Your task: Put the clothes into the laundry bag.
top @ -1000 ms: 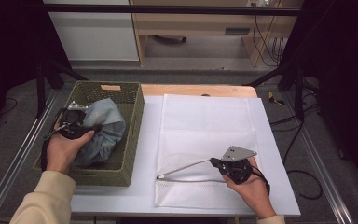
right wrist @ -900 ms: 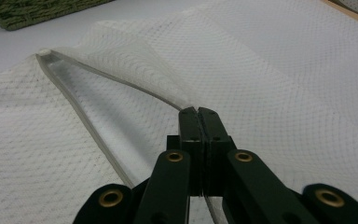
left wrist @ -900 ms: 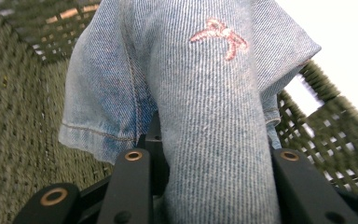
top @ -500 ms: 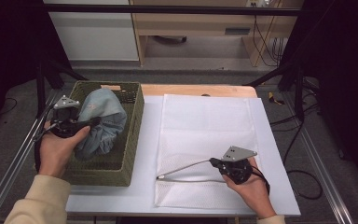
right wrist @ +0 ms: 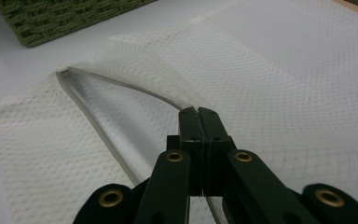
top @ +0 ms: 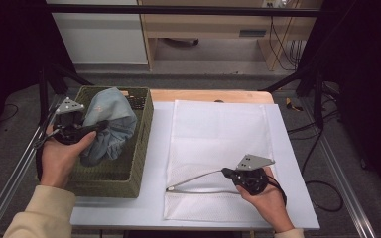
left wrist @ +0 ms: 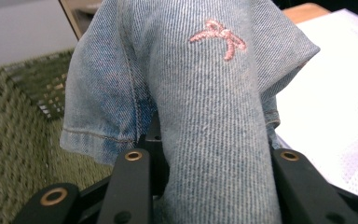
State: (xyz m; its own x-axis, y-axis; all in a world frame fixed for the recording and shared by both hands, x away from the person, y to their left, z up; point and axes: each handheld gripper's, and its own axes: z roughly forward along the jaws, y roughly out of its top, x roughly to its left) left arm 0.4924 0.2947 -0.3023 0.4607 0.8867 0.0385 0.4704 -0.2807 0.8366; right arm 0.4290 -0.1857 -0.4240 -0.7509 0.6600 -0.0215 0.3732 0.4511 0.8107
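Denim garment (top: 110, 124), light blue w/ pink embroidered mark, hangs bunched over the green woven basket (top: 138, 148) at table's left, clamped between jaws of left gripper (top: 87, 130). Right gripper (top: 226, 172), jaws pressed together, pinches the upper edge of white mesh laundry bag (top: 218, 134), holding its mouth open; bag lies flat on white table (top: 287, 148), just beside basket.

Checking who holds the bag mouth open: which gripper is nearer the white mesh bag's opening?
Right. The right gripper is shut on the mesh bag's opening edge; the left gripper holds denim clothing over the basket.
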